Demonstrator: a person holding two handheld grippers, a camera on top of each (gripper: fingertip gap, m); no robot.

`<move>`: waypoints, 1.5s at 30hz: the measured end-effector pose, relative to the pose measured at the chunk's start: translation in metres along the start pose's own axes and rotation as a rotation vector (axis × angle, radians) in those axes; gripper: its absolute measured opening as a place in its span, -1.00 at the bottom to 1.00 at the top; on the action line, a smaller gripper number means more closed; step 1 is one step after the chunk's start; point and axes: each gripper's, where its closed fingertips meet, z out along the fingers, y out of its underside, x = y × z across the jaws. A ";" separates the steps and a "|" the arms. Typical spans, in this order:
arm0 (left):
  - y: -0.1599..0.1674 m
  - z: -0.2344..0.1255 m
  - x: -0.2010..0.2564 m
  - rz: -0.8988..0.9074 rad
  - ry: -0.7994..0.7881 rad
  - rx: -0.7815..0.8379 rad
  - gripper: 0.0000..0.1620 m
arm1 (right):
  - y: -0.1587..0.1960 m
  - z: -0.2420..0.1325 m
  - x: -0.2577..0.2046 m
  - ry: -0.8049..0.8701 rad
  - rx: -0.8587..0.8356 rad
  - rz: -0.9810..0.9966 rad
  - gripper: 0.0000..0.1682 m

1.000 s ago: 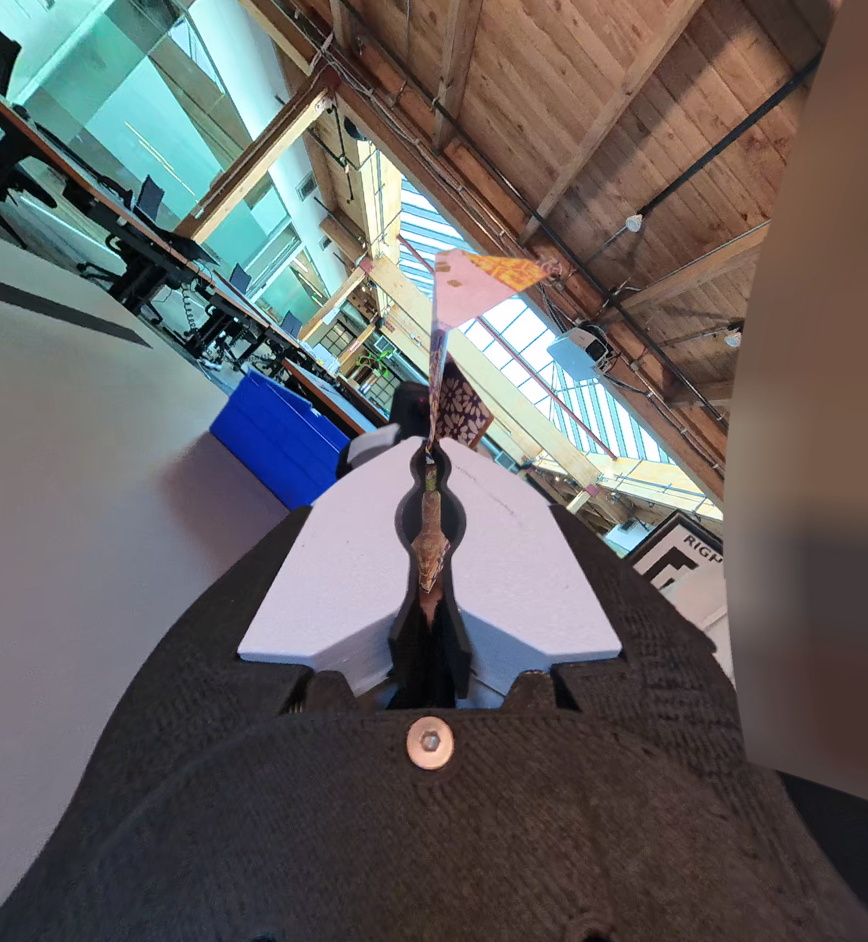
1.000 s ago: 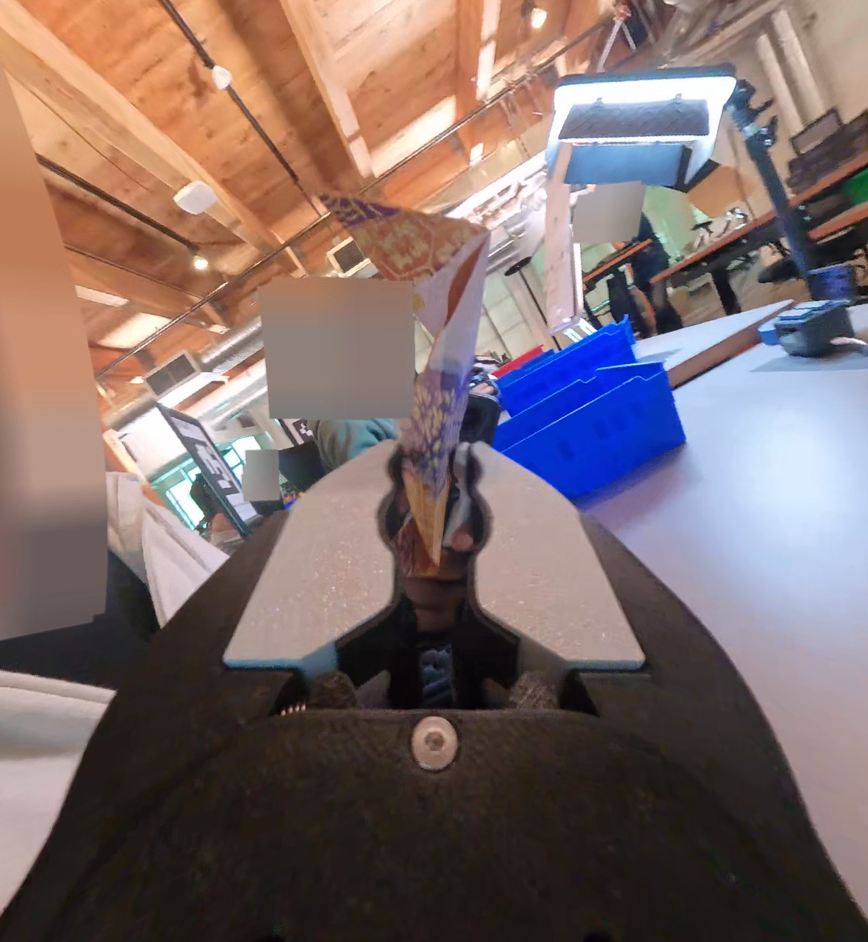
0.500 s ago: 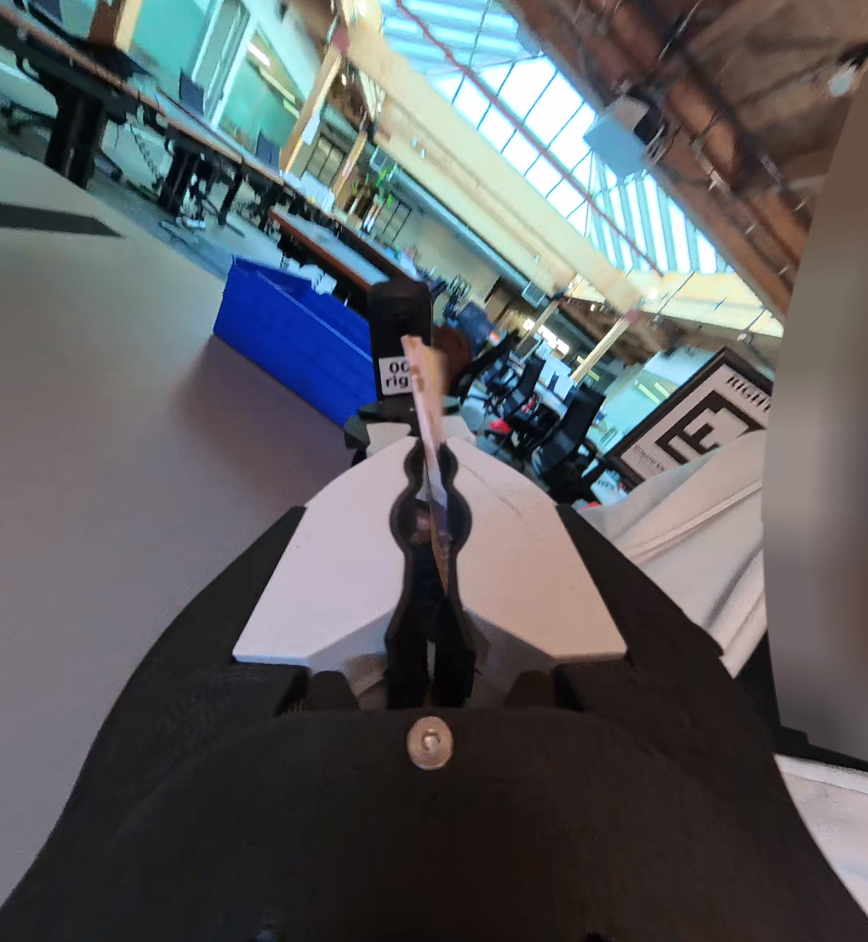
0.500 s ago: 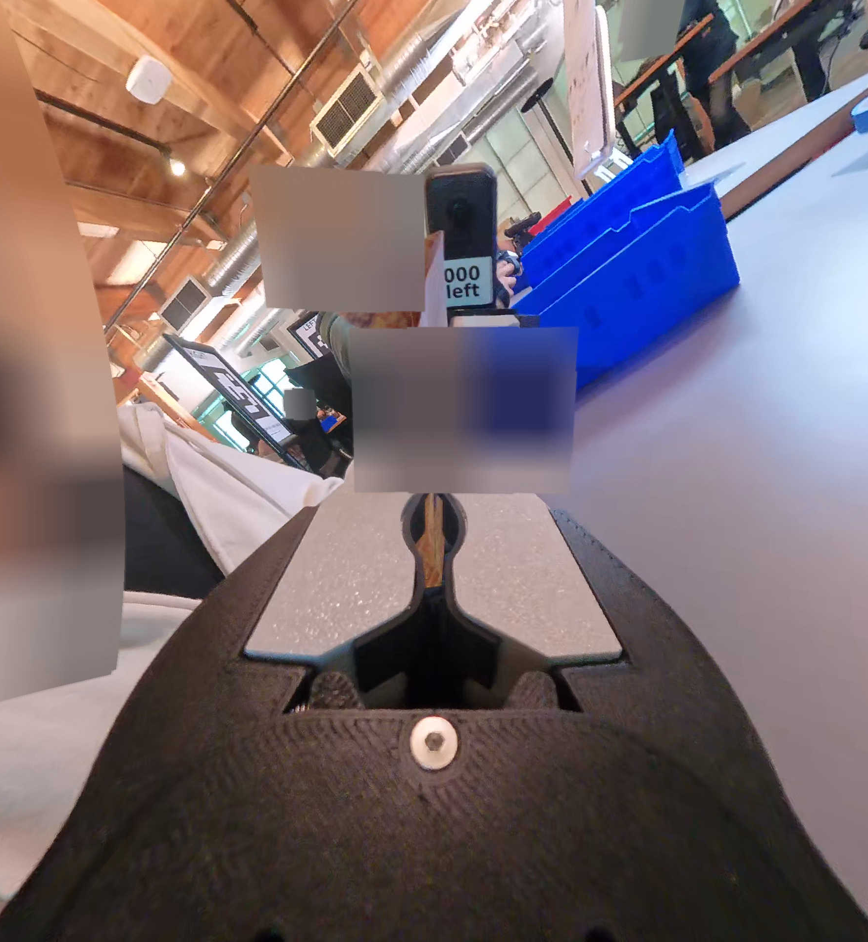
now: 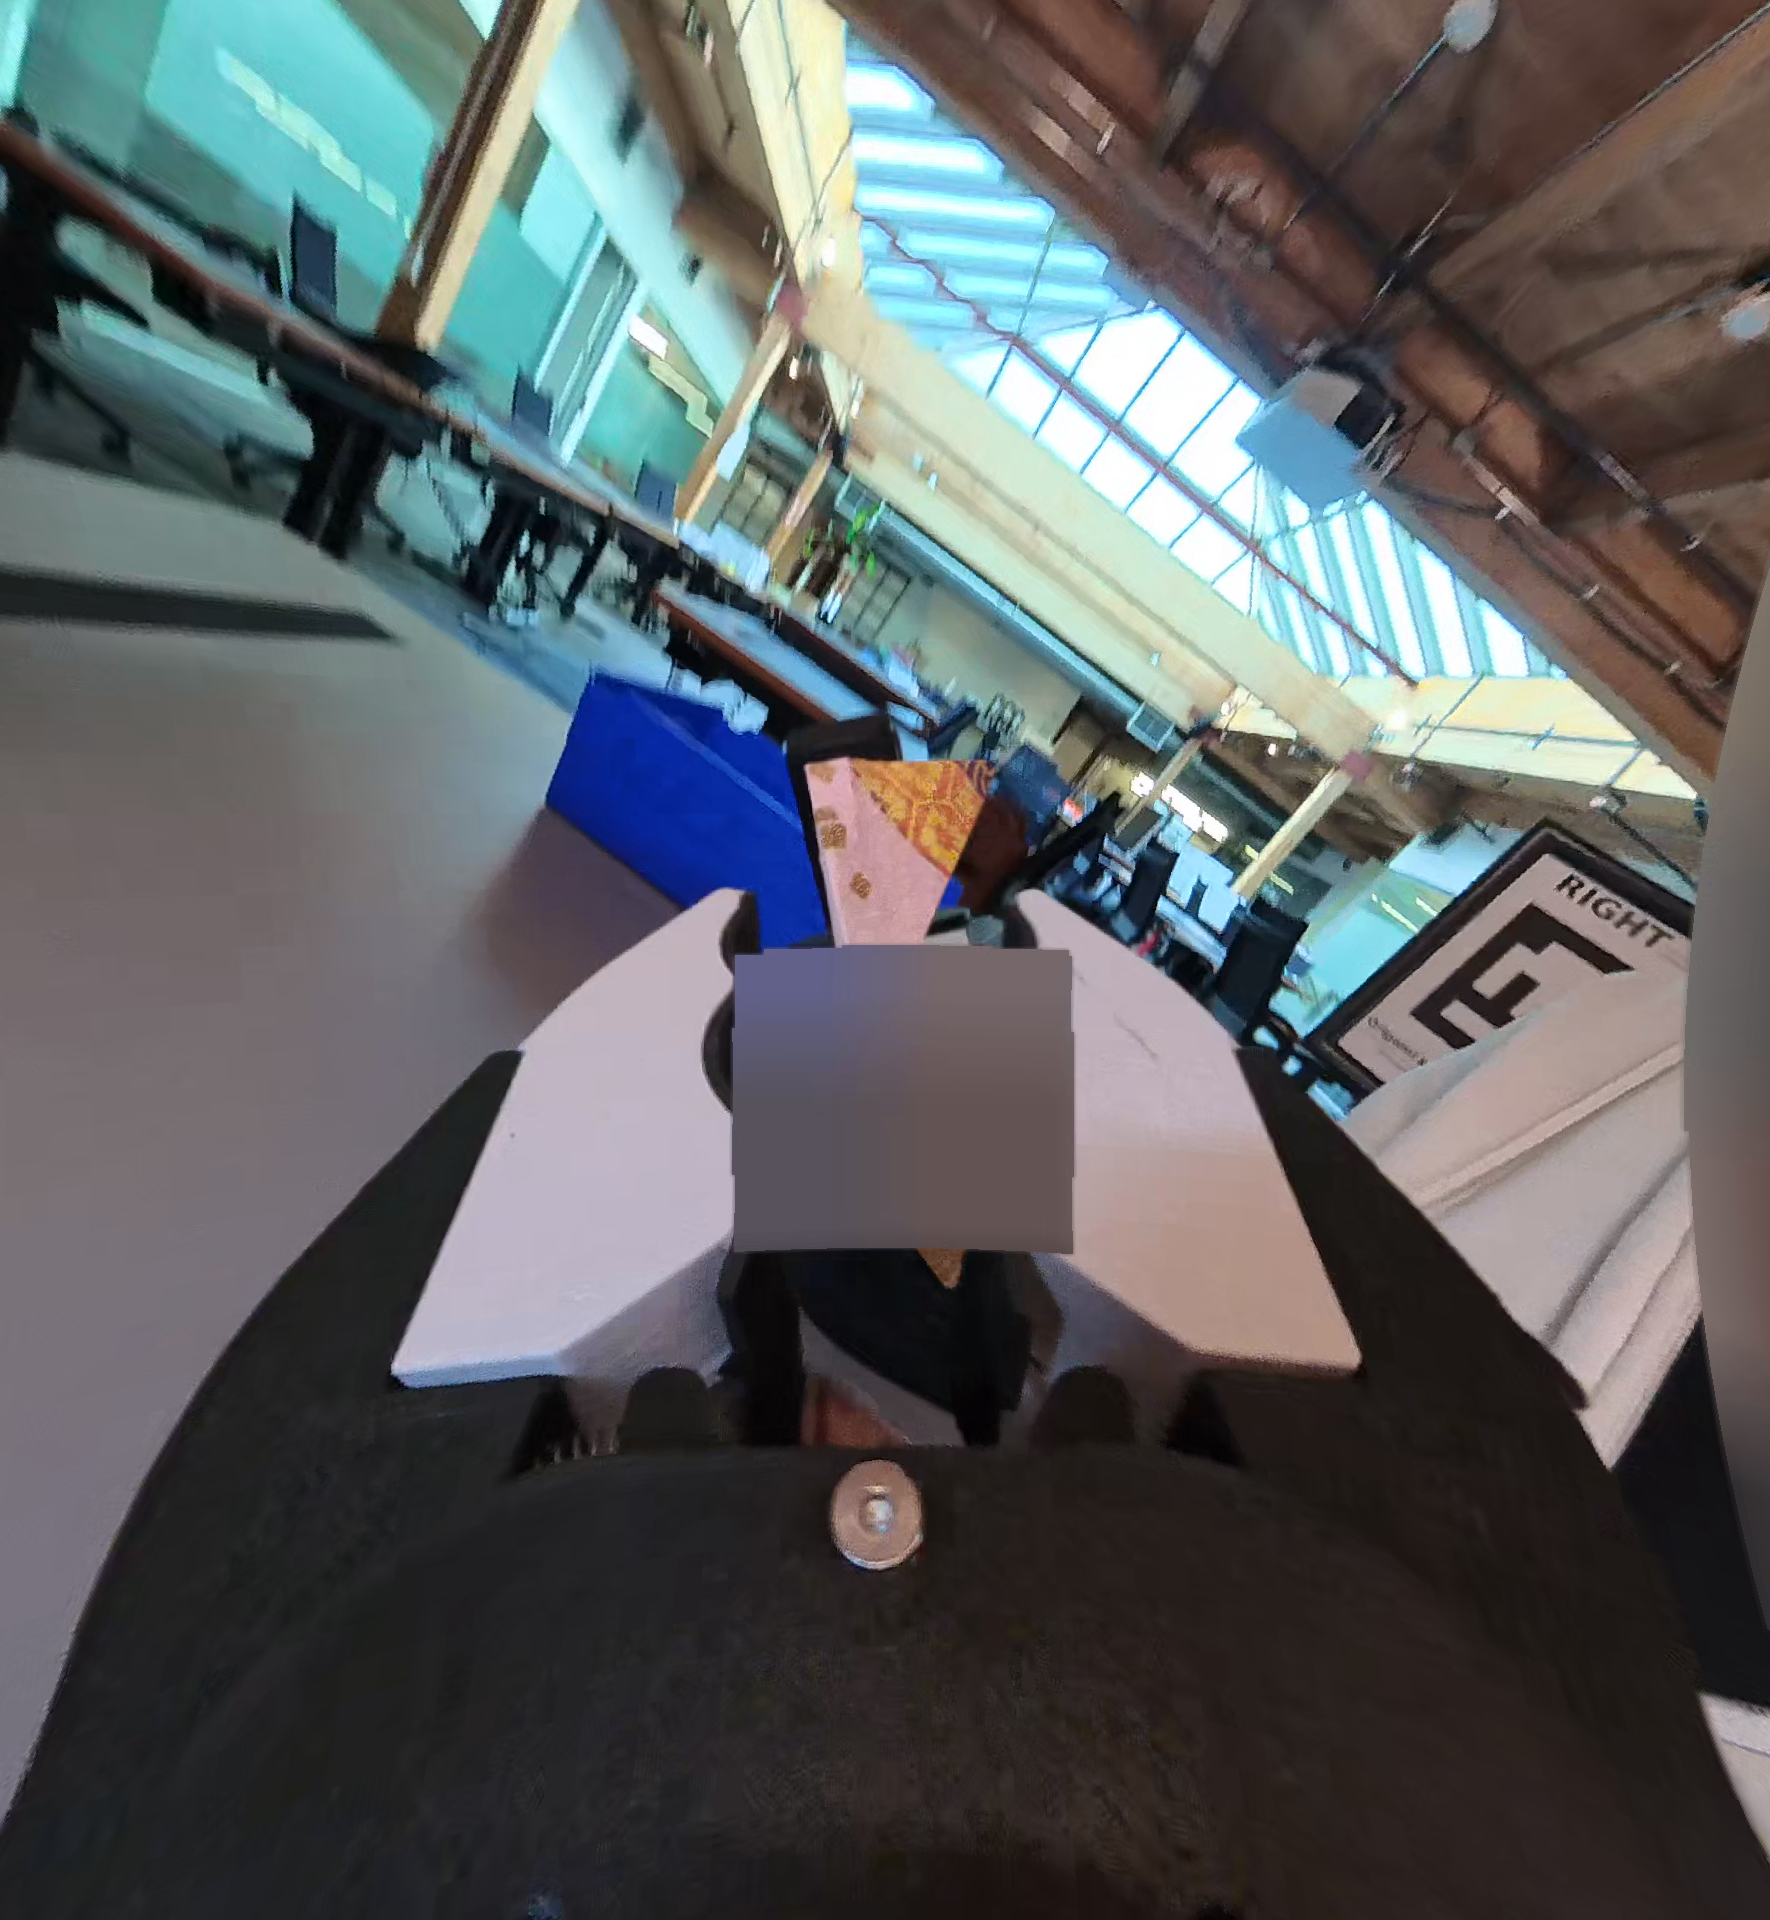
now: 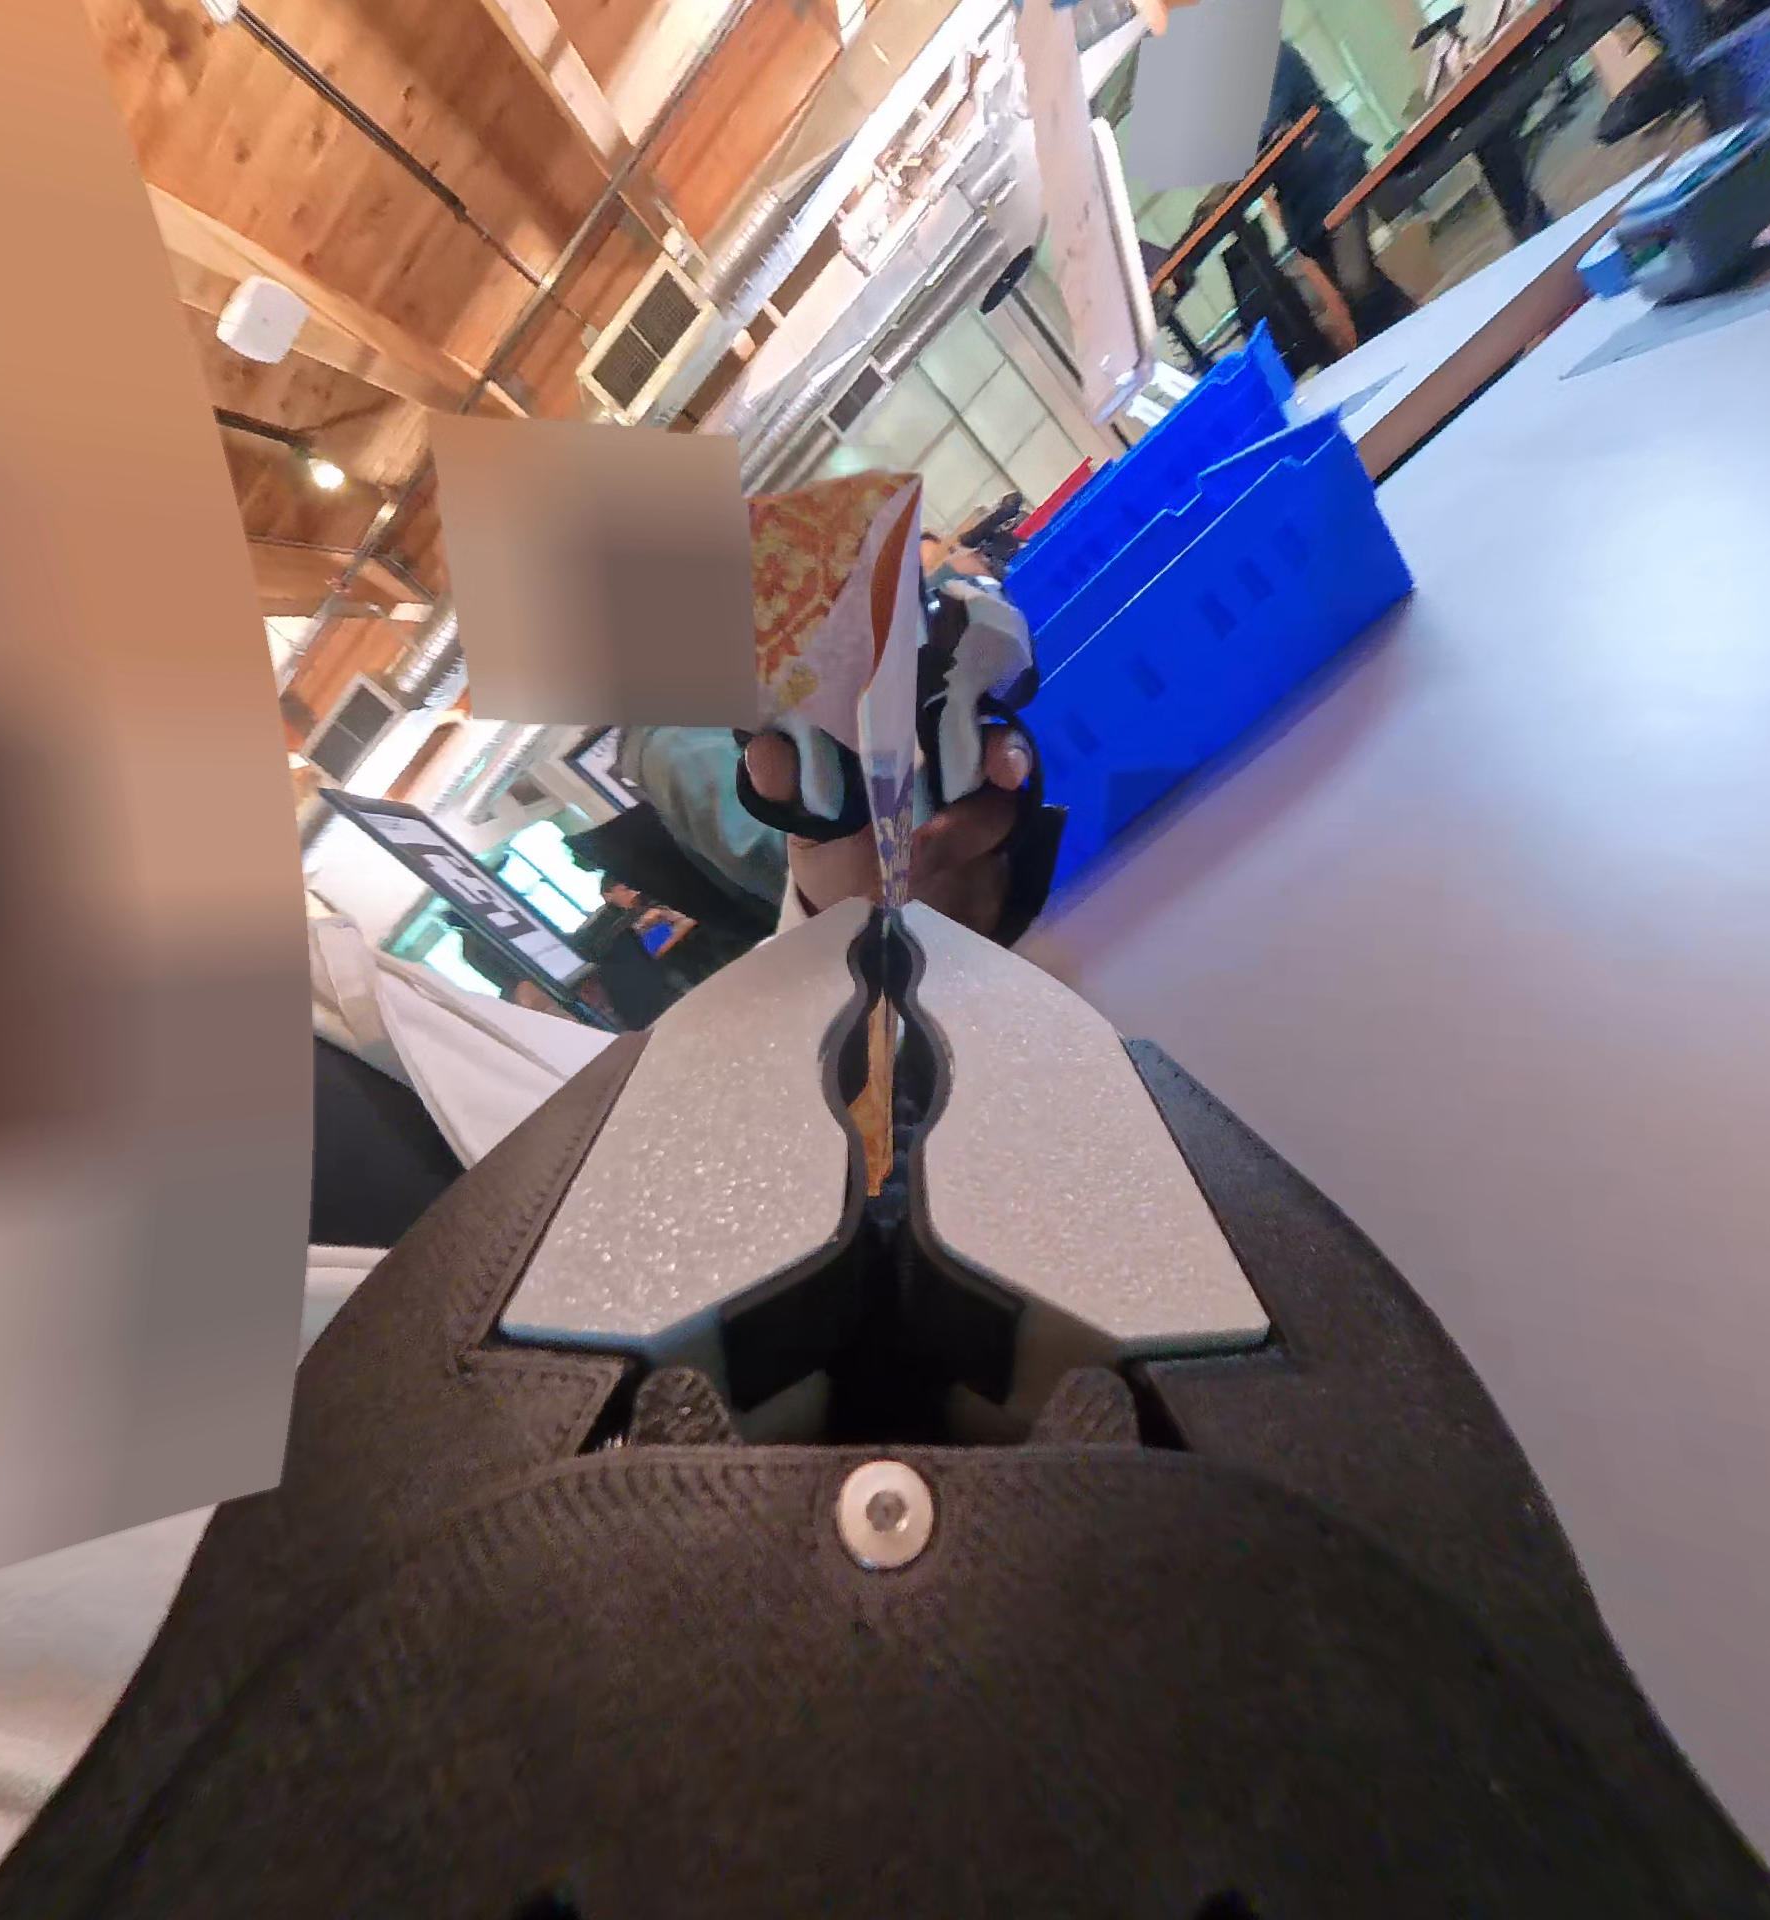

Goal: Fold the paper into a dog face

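Note:
The folded patterned paper (image 6: 839, 613), orange, pink and purple, stands upright in the air above the table. My right gripper (image 6: 886, 916) is shut on its lower edge, and the paper runs back between the jaws. My left gripper (image 5: 881, 909) is open, its white fingers (image 5: 600, 1122) spread either side of the paper (image 5: 891, 852) without pinching it. A blurred patch hides the gap between them. In the right wrist view the left gripper (image 6: 896, 707) shows farther off, held by a hand, with its jaws apart around the paper.
The grey table (image 6: 1483, 883) lies under both grippers. Blue bins (image 6: 1203, 623) stand at its far side and also show in the left wrist view (image 5: 673, 800). A black-and-white marker board (image 5: 1515, 987) and a white sleeve (image 5: 1535, 1195) are close on the right. Across from one pair of fingers to the other is roughly 6 centimeters.
My left gripper has opened and let go of the paper. My right gripper stays shut on it. The paper has turned from edge-on to showing its face.

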 end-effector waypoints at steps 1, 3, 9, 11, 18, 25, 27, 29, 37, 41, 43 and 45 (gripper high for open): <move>-0.002 -0.005 0.002 0.026 -0.006 0.026 -0.45 | -0.004 -0.007 -0.004 0.029 -0.003 -0.034 -1.00; 0.003 -0.014 -0.002 0.077 -0.059 0.022 -0.46 | -0.014 -0.027 -0.017 0.087 -0.008 -0.100 -1.00; 0.042 -0.033 -0.005 0.163 -0.116 -0.030 -0.48 | -0.084 -0.165 -0.062 0.497 0.091 -0.347 -1.00; 0.053 -0.036 -0.004 0.181 -0.115 -0.052 -0.49 | -0.113 -0.241 -0.065 0.745 0.126 -0.394 -1.00; 0.048 -0.041 -0.006 0.158 -0.098 0.003 -0.49 | -0.115 -0.422 0.012 1.047 0.076 0.049 -1.00; 0.050 -0.041 -0.007 0.154 -0.096 -0.009 -0.49 | -0.078 -0.455 0.072 1.087 0.006 0.429 -0.48; 0.051 -0.040 -0.007 0.155 -0.094 -0.014 -0.48 | -0.090 -0.470 0.061 1.263 -0.027 0.292 -0.44; 0.051 -0.040 -0.008 0.147 -0.094 -0.016 -0.49 | -0.100 -0.481 0.042 1.408 -0.092 0.155 -0.40; 0.052 -0.040 -0.008 0.139 -0.090 -0.018 -0.49 | -0.072 -0.425 0.014 1.374 -0.435 -0.240 -0.60; 0.051 -0.040 -0.009 0.133 -0.089 -0.016 -0.49 | -0.019 -0.418 0.041 1.401 -0.609 -0.171 -0.58; 0.051 -0.041 -0.008 0.134 -0.087 -0.012 -0.49 | -0.009 -0.424 0.057 1.440 -0.631 -0.162 -0.62; 0.051 -0.041 -0.007 0.141 -0.081 -0.010 -0.49 | -0.014 -0.448 0.067 1.586 -0.642 -0.171 -0.67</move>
